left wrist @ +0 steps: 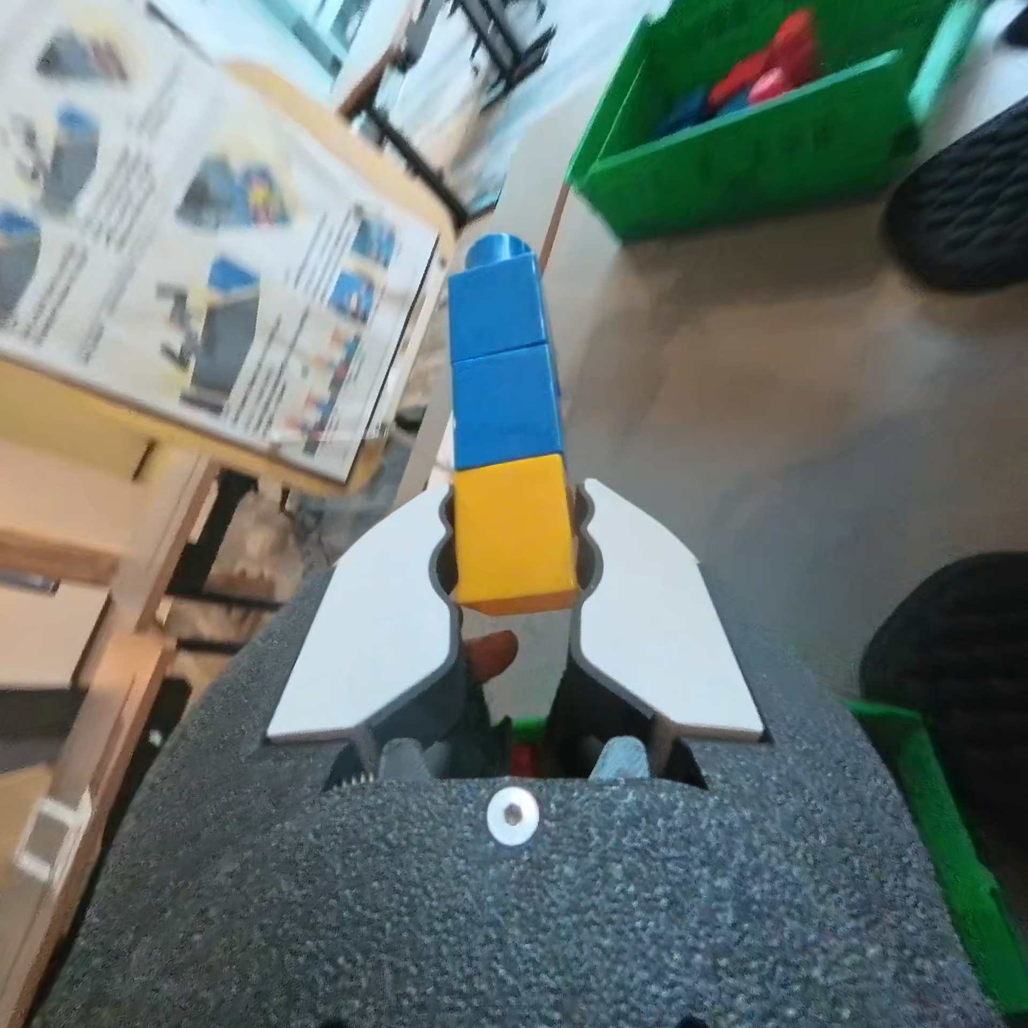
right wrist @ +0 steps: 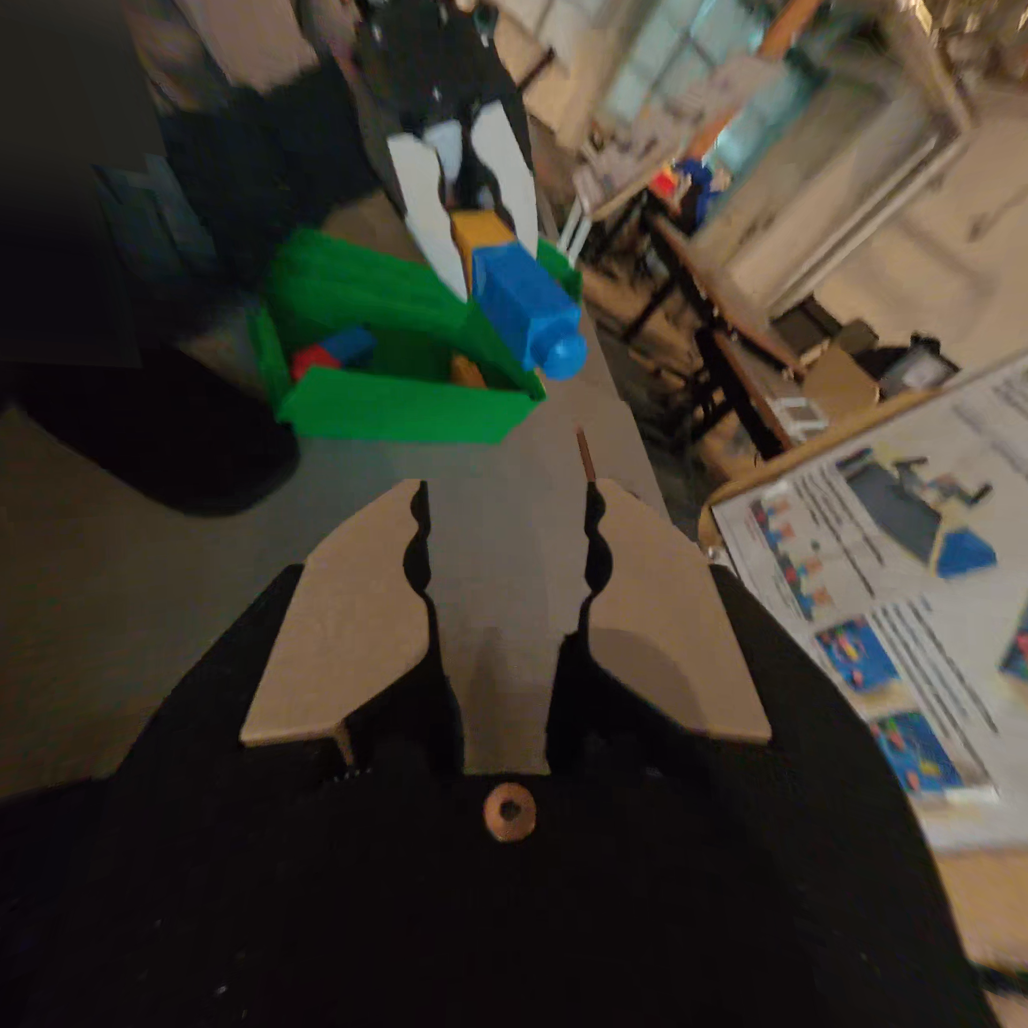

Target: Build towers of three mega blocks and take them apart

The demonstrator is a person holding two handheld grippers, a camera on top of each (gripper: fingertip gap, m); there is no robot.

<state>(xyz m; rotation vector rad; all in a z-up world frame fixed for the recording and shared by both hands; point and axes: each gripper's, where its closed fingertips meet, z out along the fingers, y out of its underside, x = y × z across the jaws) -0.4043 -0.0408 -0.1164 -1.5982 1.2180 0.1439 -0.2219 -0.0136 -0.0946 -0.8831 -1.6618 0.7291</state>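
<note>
The left claw [left wrist: 514,534] is clenched on the yellow block [left wrist: 512,534] of a tower: one yellow, two blue blocks [left wrist: 503,361] ahead of it. Only the right view shows the right claw [right wrist: 509,528], released and empty, with a green bin [right wrist: 400,411] of loose blocks beyond it on the table [right wrist: 139,612].

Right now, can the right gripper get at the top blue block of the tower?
Probably yes. The right gripper is open and empty, and the top blue block points toward it, with nothing between them.
</note>
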